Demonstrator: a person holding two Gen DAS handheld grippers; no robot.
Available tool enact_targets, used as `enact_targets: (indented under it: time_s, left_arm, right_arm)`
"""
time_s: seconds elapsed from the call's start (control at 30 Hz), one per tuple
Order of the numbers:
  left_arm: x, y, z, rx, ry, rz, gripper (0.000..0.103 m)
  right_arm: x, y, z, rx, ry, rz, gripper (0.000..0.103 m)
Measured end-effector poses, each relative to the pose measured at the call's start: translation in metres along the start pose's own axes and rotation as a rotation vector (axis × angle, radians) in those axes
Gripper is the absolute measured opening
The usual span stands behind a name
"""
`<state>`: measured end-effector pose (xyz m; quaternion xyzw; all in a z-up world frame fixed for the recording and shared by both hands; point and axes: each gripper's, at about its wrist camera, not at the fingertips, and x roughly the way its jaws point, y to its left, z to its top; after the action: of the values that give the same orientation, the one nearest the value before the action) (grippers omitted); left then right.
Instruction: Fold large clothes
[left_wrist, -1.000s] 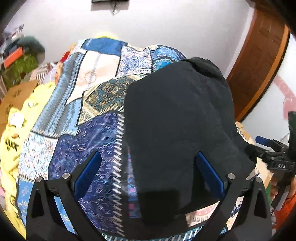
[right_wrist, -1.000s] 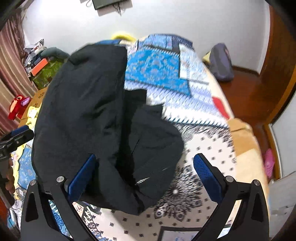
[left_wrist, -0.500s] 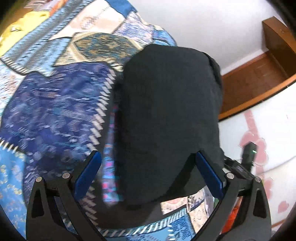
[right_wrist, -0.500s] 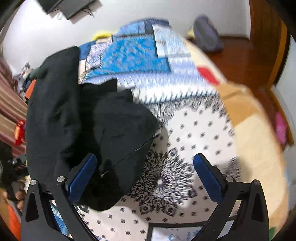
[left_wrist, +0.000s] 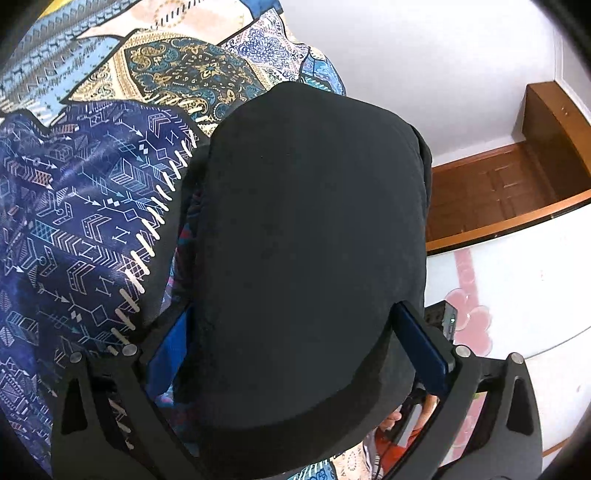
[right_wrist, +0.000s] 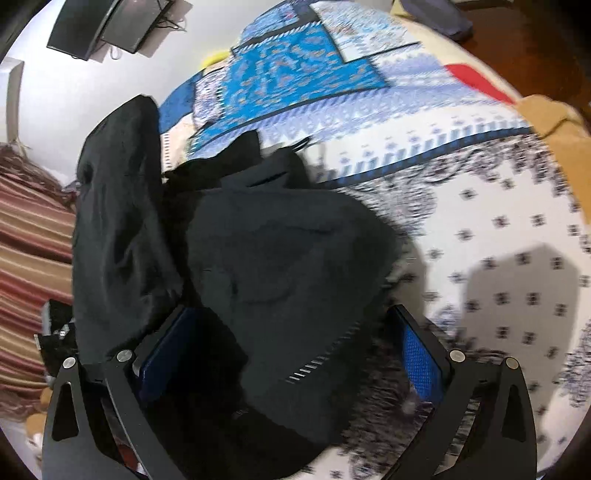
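A large black garment (left_wrist: 314, 221) lies in a rounded, folded heap on the patterned bedspread (left_wrist: 85, 229). My left gripper (left_wrist: 297, 345) is open, and the near end of the heap sits between its blue fingers (left_wrist: 424, 347). The right wrist view shows the same garment (right_wrist: 280, 251) crumpled, with a zipper (right_wrist: 317, 363) running across its near fold. Over that fold my right gripper (right_wrist: 291, 347) stands open, the cloth lying between its fingers (right_wrist: 421, 350). The view is blurred. In the left wrist view, part of the right gripper's body (left_wrist: 445, 321) and a hand (left_wrist: 393, 417) show beyond the heap.
The bedspread (right_wrist: 517, 229) spreads white and patterned to the right of the garment. A brown wooden door (left_wrist: 495, 192) and white wall lie past the bed. A dark screen (right_wrist: 107, 26) hangs on the wall; a striped curtain (right_wrist: 26, 240) is at the left.
Both grippers have dropped down and in towards the garment, which now fills the space between each pair of fingers. The fingers have stayed wide apart.
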<state>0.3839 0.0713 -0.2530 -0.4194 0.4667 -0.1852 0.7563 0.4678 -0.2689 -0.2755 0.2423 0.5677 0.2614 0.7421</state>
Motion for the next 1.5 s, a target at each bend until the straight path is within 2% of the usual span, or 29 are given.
enact_targets:
  time_s: [0.07,0.13,0.23,0.3,0.6,0.83,1.07,1.3,1.4,1.5]
  left_arm:
    - [-0.001,0.001,0.0,-0.009,0.002,-0.01,0.103]
    - [-0.001,0.003,0.0,-0.015,0.005,-0.022,0.103]
    - [-0.003,0.001,-0.002,-0.003,0.005,-0.027,0.103]
    - [-0.01,0.002,-0.008,0.001,-0.005,-0.018,0.102]
    - [-0.039,-0.019,-0.014,0.048,-0.03,0.019,0.099]
    - [-0.097,-0.037,-0.002,0.109,-0.13,0.036,0.098]
    - [-0.163,-0.034,0.026,0.145,-0.232,0.054,0.098]
    - [-0.221,0.003,0.069,0.132,-0.331,0.081,0.098]
    - [-0.233,0.031,0.084,0.112,-0.361,0.104,0.098]
    - [-0.24,0.07,0.099,0.05,-0.378,0.141,0.098]
  right_arm:
    - [0.005,0.005,0.002,0.003,0.009,0.018,0.099]
    - [0.008,0.008,0.005,-0.005,0.023,0.05,0.09]
    - [0.012,0.007,0.006,0.022,0.068,0.141,0.067]
    - [0.013,0.008,0.007,0.028,0.072,0.169,0.057]
    - [-0.017,0.052,0.006,-0.094,0.031,0.177,0.033]
    - [-0.021,0.103,0.01,-0.165,0.012,0.218,0.029]
    - [-0.004,0.17,0.019,-0.244,-0.007,0.265,0.029]
    - [0.046,0.245,0.026,-0.336,0.008,0.289,0.029]
    - [0.078,0.269,0.028,-0.367,0.027,0.286,0.029]
    - [0.12,0.286,0.024,-0.363,0.072,0.281,0.029]
